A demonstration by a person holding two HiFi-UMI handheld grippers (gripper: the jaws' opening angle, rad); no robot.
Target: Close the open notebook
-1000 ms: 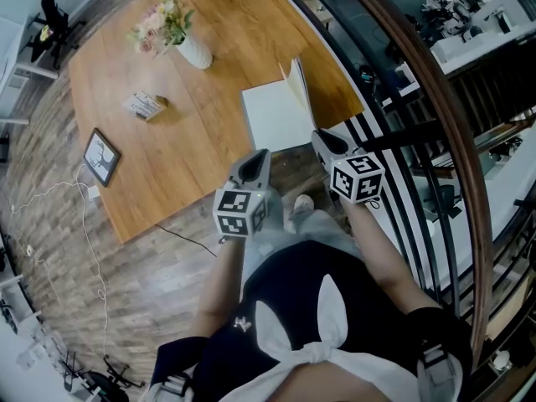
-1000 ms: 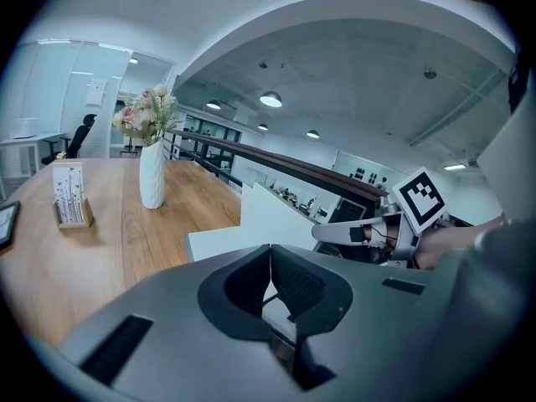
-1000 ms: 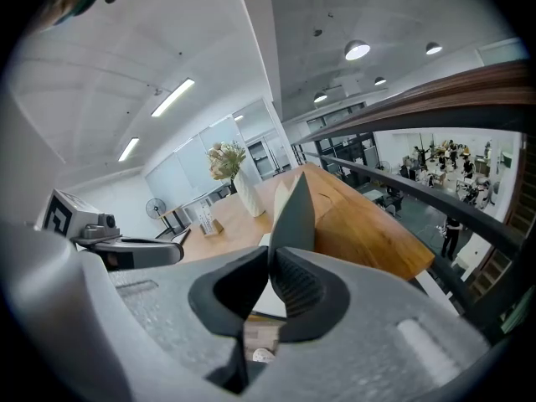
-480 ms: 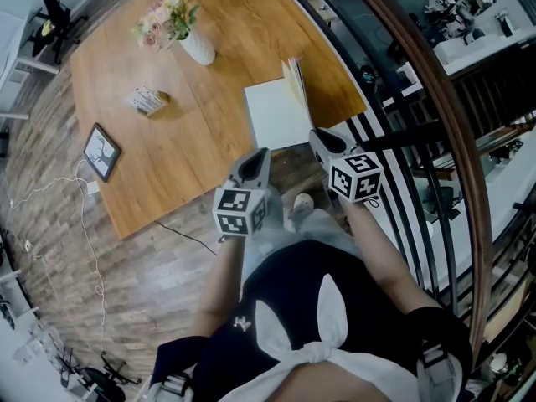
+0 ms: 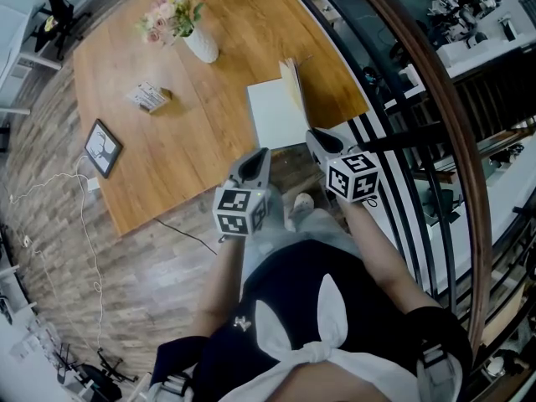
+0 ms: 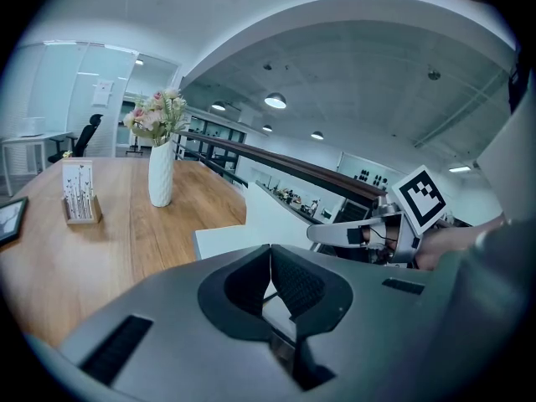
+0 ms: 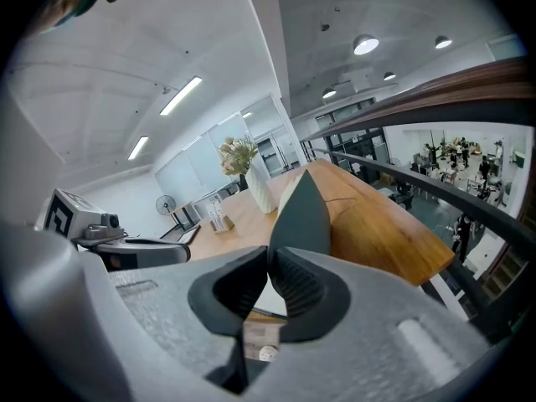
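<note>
I count on the one wooden table [image 5: 167, 162]: one notebook [image 5: 275, 115], one flower vase [image 5: 201, 48], one card holder [image 5: 149, 97], one picture frame [image 5: 102, 148]; beside the table, two grippers: left gripper [image 5: 255, 164], right gripper [image 5: 321, 141].

Your worktop [image 5: 209, 115] is warm honey-orange wood with fine darker grain. The notebook [image 5: 276, 115] shows plain white pages, and its raised cover [image 7: 301, 216] reads dark grey-green in the right gripper view. The vase [image 5: 201, 47] is white with vertical ribbing; its flowers [image 5: 172, 17] are pale pink and cream among green leaves. The picture frame [image 5: 102, 147] has a black border round a white sheet with a dark drawing. Your left hand-held gripper [image 5: 255, 164] and right hand-held gripper [image 5: 322, 141] are both grey, each cube carrying black-and-white square markers. The floor [image 5: 126, 283] is grey-brown planking. The handrail [image 5: 465, 182] is dark brown.
</note>
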